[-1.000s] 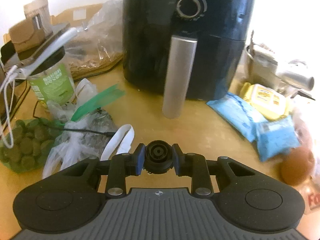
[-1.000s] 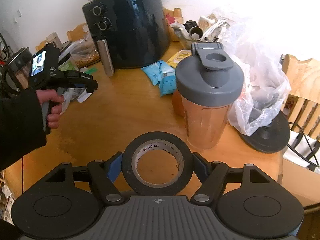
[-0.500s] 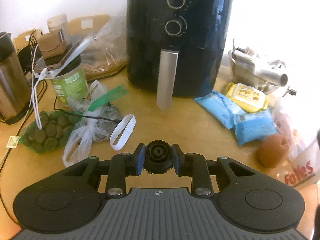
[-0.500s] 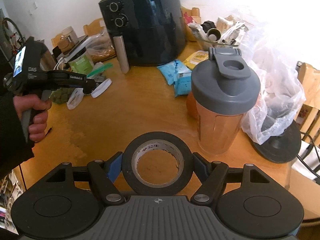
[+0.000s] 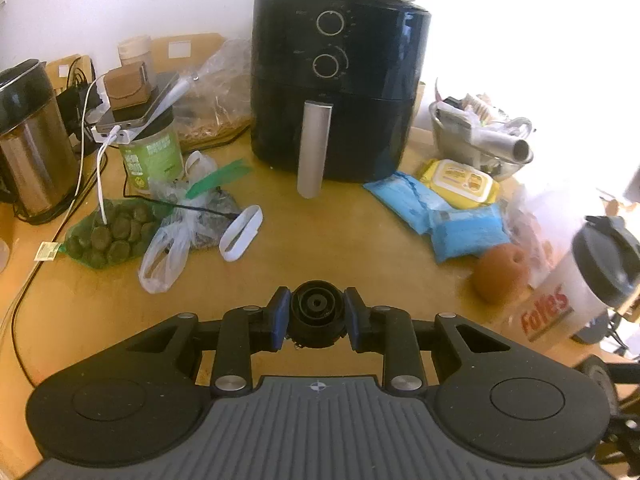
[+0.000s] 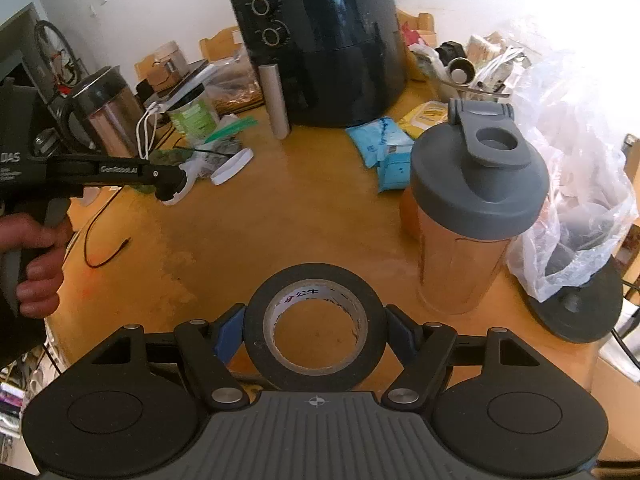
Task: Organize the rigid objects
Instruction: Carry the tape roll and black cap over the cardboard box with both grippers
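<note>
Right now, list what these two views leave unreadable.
- Left wrist view: shaker bottle washed out by window glare at the right edge.
- Left wrist view: underside of the small black part hidden by the left gripper.
- Right wrist view: tape roll core print too small to read.

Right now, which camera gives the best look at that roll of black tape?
The right wrist view: the roll of black tape sits face-on between the right gripper fingers, its printed core visible. The left wrist view doesn't show it; there the left gripper clamps a small black round part.
</note>
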A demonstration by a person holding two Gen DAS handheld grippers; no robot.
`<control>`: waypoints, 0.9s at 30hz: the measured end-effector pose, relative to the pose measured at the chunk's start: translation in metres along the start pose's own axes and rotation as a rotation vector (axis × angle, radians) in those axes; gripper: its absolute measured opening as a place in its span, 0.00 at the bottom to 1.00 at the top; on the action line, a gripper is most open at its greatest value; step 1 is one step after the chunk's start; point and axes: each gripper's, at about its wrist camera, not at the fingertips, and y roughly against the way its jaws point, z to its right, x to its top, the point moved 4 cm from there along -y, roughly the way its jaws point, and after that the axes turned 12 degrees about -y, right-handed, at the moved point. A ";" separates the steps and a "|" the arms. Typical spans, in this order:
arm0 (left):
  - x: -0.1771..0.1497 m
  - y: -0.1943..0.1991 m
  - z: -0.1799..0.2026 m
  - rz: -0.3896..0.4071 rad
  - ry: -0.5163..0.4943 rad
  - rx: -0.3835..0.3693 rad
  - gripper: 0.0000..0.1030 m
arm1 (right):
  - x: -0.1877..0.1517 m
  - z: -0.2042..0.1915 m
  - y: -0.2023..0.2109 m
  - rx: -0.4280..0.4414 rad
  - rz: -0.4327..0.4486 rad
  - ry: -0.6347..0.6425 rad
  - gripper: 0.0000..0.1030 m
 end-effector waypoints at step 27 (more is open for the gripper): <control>-0.057 0.087 0.059 -0.055 0.058 -0.026 0.28 | -0.014 0.007 0.020 0.058 -0.029 0.048 0.73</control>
